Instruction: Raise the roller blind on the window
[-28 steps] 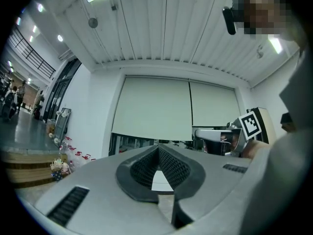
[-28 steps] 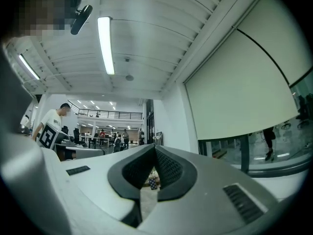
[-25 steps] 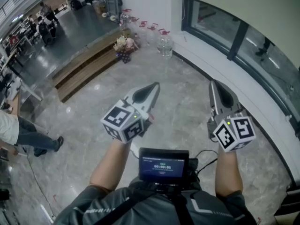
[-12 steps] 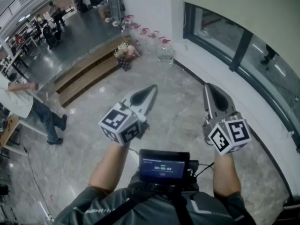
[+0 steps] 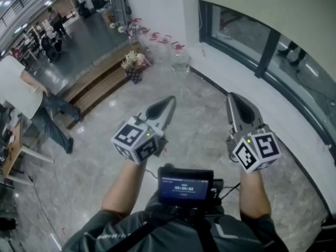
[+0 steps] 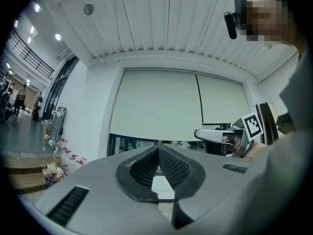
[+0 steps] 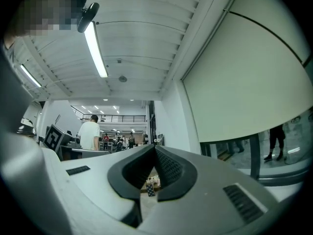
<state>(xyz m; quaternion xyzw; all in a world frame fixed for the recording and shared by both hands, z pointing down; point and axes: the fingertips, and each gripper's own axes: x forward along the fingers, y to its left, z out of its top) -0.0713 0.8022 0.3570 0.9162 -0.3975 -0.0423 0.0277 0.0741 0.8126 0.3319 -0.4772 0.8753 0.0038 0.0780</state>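
The pale roller blind hangs low over the window at the upper right of the head view. It also fills the wall ahead in the left gripper view, with a strip of glass showing under its hem. In the right gripper view the blind covers the right side above the glass. My left gripper and right gripper are held side by side above the floor, well short of the window. Both are shut with nothing between the jaws.
A white sill runs below the window. A wooden bench, a flower bouquet and a water bottle stand by the far wall. A person in a white shirt walks at the left. A small screen hangs on my chest.
The person in the white shirt has walked further along the left side. My view has shifted a little and the right gripper has drifted slightly left. Both grippers stay shut.
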